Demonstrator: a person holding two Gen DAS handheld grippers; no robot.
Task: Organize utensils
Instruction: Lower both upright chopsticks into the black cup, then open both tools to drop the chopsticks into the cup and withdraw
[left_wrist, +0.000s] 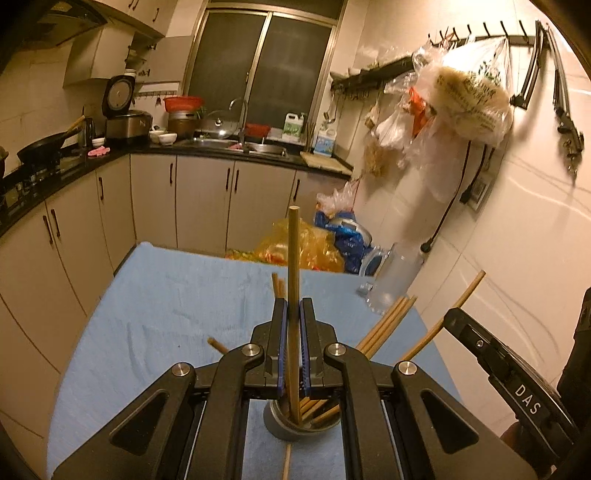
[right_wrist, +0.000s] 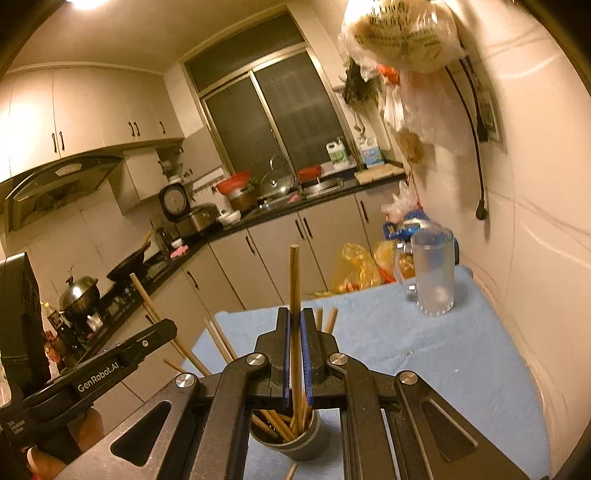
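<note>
A blue cloth covers the table, and a frosted glass mug stands upright near its far right corner. Beyond that edge lie yellow plastic bags and a blue bag — heaped together. On the dark counter sit a rice cooker (lid raised), a wok and 2 detergent jugs.

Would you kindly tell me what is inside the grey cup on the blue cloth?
The grey cup holds several wooden chopsticks leaning at angles. Its bottom and the sticks' lower ends are hidden by the rim and gripper.
</note>
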